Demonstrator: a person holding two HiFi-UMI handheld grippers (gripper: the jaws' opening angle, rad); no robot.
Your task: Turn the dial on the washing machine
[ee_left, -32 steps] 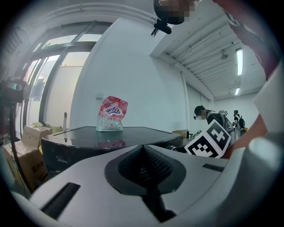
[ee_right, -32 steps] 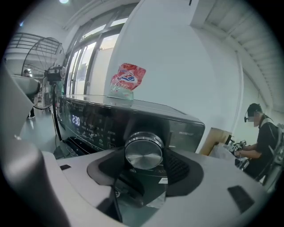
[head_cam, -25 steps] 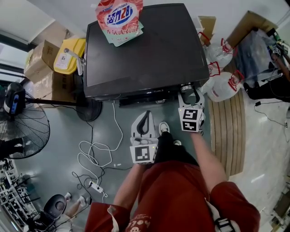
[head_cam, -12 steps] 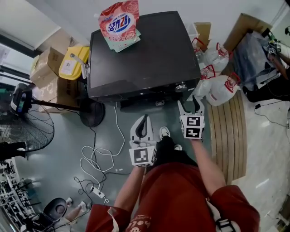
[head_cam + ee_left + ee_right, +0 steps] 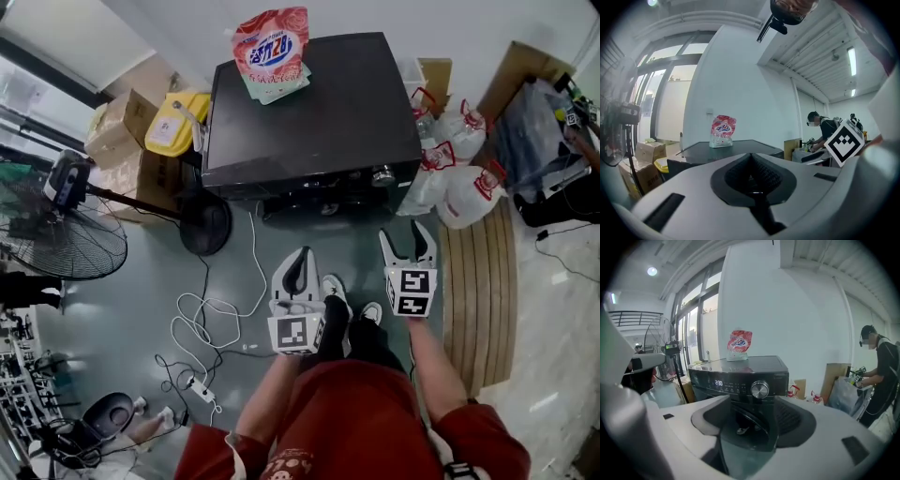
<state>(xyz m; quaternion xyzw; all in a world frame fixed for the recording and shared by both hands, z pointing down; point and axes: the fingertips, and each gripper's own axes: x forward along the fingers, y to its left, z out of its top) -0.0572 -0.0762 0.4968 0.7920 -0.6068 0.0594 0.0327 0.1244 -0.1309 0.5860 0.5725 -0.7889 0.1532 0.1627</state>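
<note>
The black washing machine (image 5: 319, 103) stands ahead of me, its silver dial (image 5: 382, 174) at the right end of the front panel. In the right gripper view the dial (image 5: 760, 389) shows beside the lit display, well beyond the jaws. My right gripper (image 5: 409, 240) hangs open in front of the machine, apart from the dial, with nothing between its fingers. My left gripper (image 5: 297, 266) is shut and empty, lower and to the left, over the floor. In the left gripper view its tips (image 5: 751, 158) meet below the machine's top (image 5: 733, 145).
A red detergent bag (image 5: 272, 47) lies on the machine's top. Left of it are a yellow container (image 5: 173, 122), cardboard boxes (image 5: 117, 141) and a standing fan (image 5: 56, 234). White cables (image 5: 202, 319) trail on the floor. Tied white bags (image 5: 459, 183) and a wooden board (image 5: 478, 281) are at right.
Both grippers drew back from the machine toward me and rose. The right gripper, which was at the dial, now stands clear of it.
</note>
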